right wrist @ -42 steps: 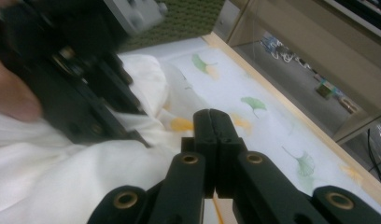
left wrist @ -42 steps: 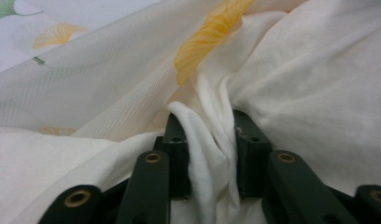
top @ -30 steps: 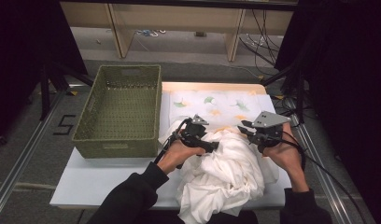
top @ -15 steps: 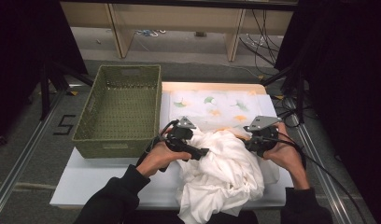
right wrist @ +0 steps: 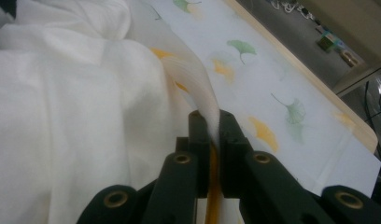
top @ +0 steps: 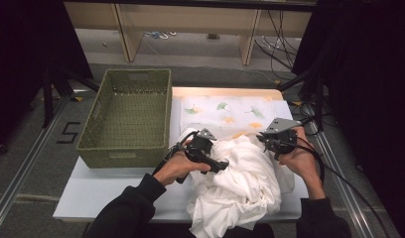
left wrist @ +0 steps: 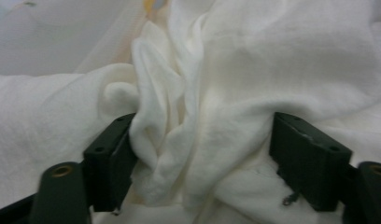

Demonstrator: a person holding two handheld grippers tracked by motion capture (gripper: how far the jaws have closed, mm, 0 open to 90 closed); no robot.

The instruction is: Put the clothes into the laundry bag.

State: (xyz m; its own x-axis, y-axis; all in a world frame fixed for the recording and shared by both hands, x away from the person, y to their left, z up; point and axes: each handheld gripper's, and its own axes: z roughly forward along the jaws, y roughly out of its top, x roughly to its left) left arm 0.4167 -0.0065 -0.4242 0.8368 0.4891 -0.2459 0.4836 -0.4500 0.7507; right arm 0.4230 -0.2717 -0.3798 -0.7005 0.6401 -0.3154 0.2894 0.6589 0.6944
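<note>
White cloth (top: 240, 183) lies bunched at the table's (top: 91, 198) near edge, part hanging over it. Left gripper (left wrist: 202, 154), jaws wide and just closing a little, straddles a fold without pinching; right gripper (right wrist: 210, 135) has just clamped shut on a thin edge of it. Farther off: leaf-print sheet (top: 225, 106), green basket (top: 128, 116) at left.
</note>
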